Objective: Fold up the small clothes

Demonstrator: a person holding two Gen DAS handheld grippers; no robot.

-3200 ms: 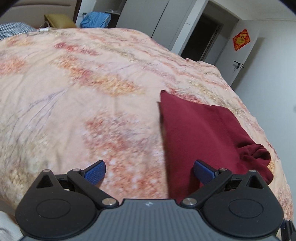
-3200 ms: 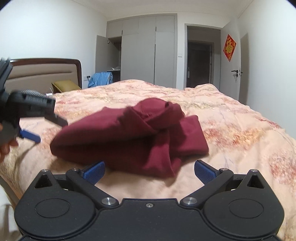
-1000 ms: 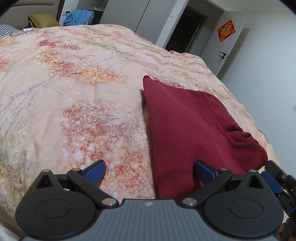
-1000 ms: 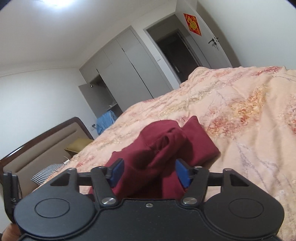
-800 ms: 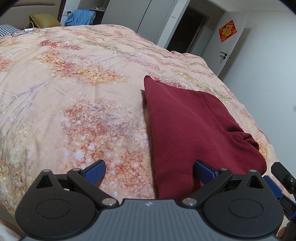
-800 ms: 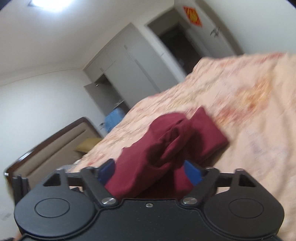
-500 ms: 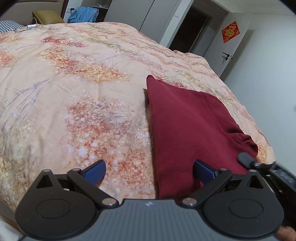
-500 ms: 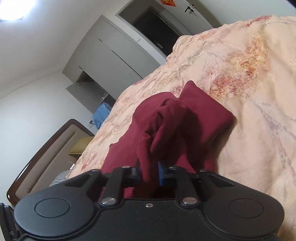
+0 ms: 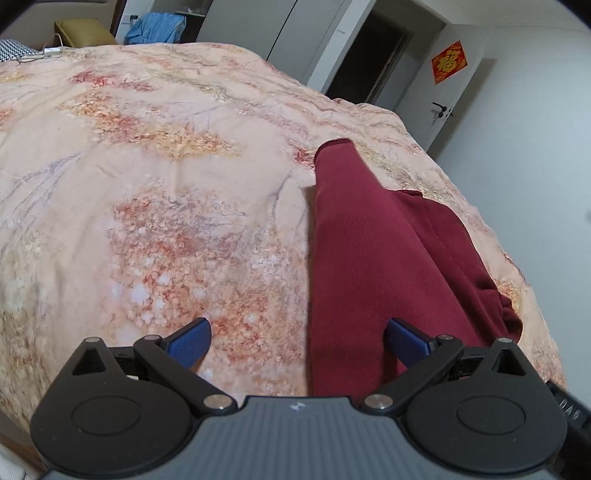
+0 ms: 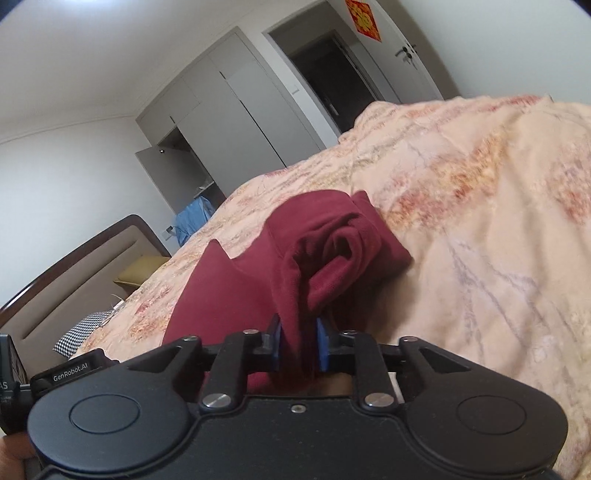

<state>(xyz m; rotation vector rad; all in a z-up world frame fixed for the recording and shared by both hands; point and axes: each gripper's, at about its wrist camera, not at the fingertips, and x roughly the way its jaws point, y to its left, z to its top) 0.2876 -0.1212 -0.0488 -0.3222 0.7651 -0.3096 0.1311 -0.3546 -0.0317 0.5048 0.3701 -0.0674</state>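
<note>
Right wrist: garment (image 10: 295,280) between tongs (image 10: 298,347).

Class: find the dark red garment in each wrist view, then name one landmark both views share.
Left wrist: the garment runs from centre to lower right, on the bedspread.
Right wrist: it sits centre frame, pinched in the right claw.
Shared landmark: the red door decoration.

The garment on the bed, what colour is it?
The garment is plain dark red, clearest in the left wrist view.
</note>
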